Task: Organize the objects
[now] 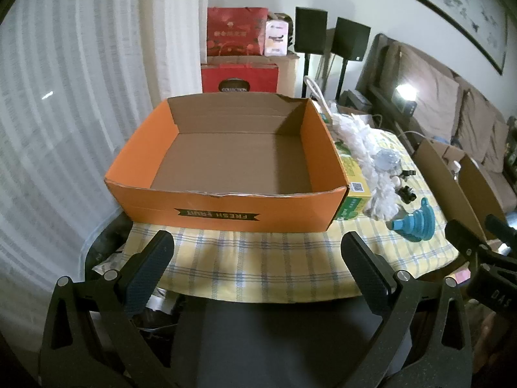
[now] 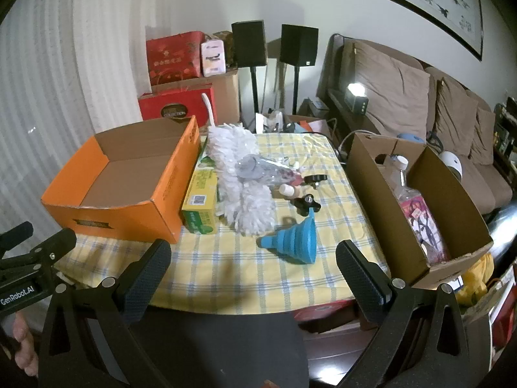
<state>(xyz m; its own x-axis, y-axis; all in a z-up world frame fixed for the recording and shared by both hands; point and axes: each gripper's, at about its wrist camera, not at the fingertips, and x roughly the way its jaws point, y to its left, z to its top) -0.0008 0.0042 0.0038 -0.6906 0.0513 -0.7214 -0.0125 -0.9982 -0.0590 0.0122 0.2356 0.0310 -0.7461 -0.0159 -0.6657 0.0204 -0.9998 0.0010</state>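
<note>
An empty orange cardboard box (image 1: 226,161) (image 2: 129,174) stands on the left of a yellow checked tablecloth (image 1: 258,258) (image 2: 226,258). Beside it lie a green and yellow carton (image 2: 200,207), a white fluffy duster (image 2: 245,177), a clear plastic bottle (image 2: 258,169), small black knobs (image 2: 307,207) and a blue collapsible funnel (image 2: 294,242) (image 1: 413,223). My left gripper (image 1: 258,249) hangs open in front of the orange box with nothing between its fingers. My right gripper (image 2: 253,257) is open over the cloth's near edge, short of the funnel.
A brown cardboard box (image 2: 420,200) at the table's right edge holds a clear bottle (image 2: 399,174) and a pink packet. Behind are red gift bags (image 2: 174,55), two black speakers on stands (image 2: 274,45), a brown sofa (image 2: 420,103) and white curtains at left.
</note>
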